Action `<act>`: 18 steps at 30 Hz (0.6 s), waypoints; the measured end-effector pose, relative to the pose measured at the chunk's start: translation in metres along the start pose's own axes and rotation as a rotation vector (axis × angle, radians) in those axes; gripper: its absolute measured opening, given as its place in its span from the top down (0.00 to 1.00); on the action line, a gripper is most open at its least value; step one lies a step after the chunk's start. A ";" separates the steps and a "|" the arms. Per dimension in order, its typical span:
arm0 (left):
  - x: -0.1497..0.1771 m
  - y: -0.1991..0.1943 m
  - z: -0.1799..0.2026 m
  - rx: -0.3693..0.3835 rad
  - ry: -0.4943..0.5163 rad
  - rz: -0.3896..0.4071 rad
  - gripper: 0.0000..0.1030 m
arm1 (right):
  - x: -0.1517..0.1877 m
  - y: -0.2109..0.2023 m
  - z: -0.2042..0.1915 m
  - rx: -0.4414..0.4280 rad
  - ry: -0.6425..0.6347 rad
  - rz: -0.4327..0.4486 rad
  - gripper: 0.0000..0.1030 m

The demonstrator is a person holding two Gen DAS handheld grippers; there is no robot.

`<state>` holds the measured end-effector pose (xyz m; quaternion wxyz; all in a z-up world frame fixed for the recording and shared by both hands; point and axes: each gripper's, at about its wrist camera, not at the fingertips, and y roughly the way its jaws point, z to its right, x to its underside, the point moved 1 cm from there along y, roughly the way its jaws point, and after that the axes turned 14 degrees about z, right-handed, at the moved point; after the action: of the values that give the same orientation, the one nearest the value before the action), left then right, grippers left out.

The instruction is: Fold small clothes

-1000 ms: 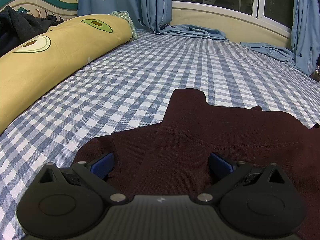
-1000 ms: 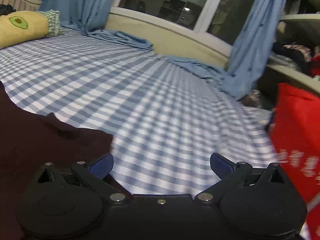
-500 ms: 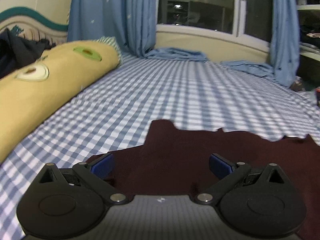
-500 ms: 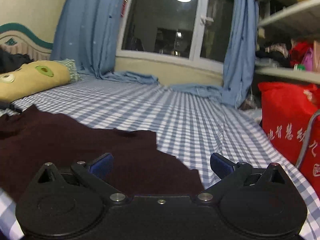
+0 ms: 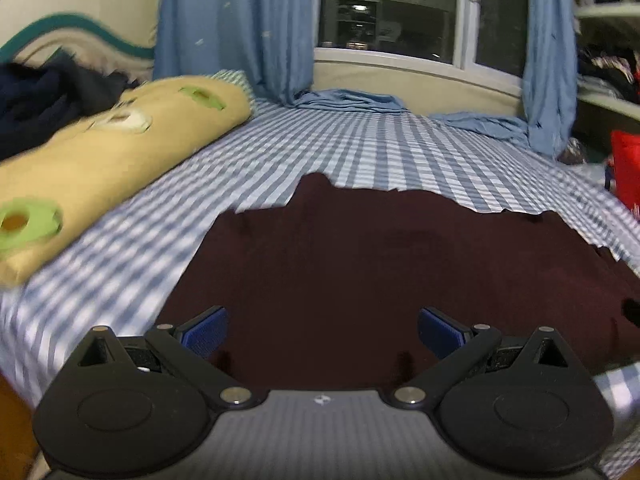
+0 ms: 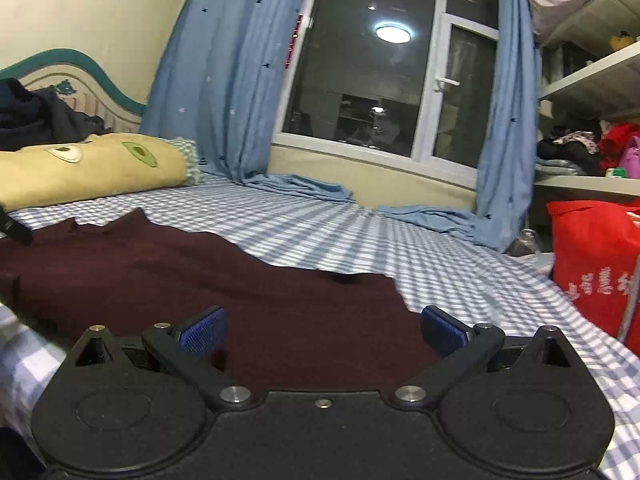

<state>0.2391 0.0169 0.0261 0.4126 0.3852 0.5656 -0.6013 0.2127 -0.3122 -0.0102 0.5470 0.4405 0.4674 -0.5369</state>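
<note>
A dark maroon garment [image 5: 380,264] lies spread flat on the blue-and-white checked bed [image 5: 360,148]; it also shows in the right wrist view [image 6: 192,276]. My left gripper [image 5: 322,330] is open and empty, low over the garment's near edge towards its left side. My right gripper [image 6: 322,330] is open and empty, low over the garment's near edge towards its right end. Blue pads [image 5: 204,330] show on the fingers, wide apart. The garment's near hem is hidden under both grippers.
A long yellow avocado-print pillow [image 5: 92,160] lies along the bed's left side with dark clothes [image 5: 48,96] behind it. Blue curtains [image 6: 224,80] and a window stand at the far end. A red bag [image 6: 596,264] stands right of the bed.
Both grippers have pulled back towards the bed's near edge and tilted up, so more of the garment and room shows. The garment now lies spread flat instead of bunched. Both stay open.
</note>
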 end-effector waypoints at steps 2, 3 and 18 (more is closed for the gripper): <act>0.012 -0.012 -0.011 -0.017 -0.049 -0.016 0.00 | -0.001 0.005 -0.008 -0.009 0.011 -0.006 0.00; 0.019 -0.016 -0.016 -0.032 -0.069 -0.024 0.00 | -0.003 0.008 -0.013 -0.013 0.017 -0.008 0.00; 0.051 -0.017 -0.047 -0.013 -0.276 -0.010 0.01 | 0.015 0.040 -0.076 -0.025 -0.096 0.030 0.00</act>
<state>0.2045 0.0614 -0.0178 0.4861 0.2932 0.5092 -0.6468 0.2496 -0.2385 -0.0393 0.5823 0.4140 0.4407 -0.5435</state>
